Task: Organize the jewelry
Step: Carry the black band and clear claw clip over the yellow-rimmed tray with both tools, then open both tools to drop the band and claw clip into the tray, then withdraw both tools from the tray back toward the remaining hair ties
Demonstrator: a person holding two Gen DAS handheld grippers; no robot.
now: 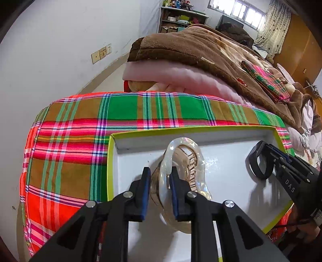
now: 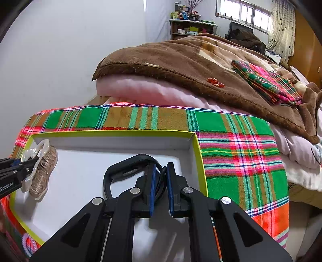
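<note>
Nearest the lens, the left tool [image 1: 160, 177] has its blue-padded fingers closed narrowly on the clear pearly handle of a translucent hair claw clip [image 1: 182, 171], which rests inside a shallow white tray [image 1: 231, 141] with a lime-green rim. To its right the right tool [image 2: 161, 181] pinches the strap of a black wristband [image 2: 124, 171], fingers nearly together, the band's loop lying on the tray floor near the tray's far right corner. Clip and wristband sit apart, clip toward the tray's left side. The tray rests on a plaid cloth [image 1: 80, 129] of red, green and tan that covers the surface and drops over its left edge. Behind it, a bed piled with a pink quilt [image 2: 140, 88] under a brown fleece blanket [image 2: 181, 60]; a folded plaid cloth [image 2: 267, 84] and some small red beads [image 2: 216, 81] lie on the blanket. Farther back: white wall with sockets [image 1: 101, 53], cluttered shelf unit [image 2: 191, 26], high window [image 2: 243, 12], patterned curtain [image 2: 281, 30].
</note>
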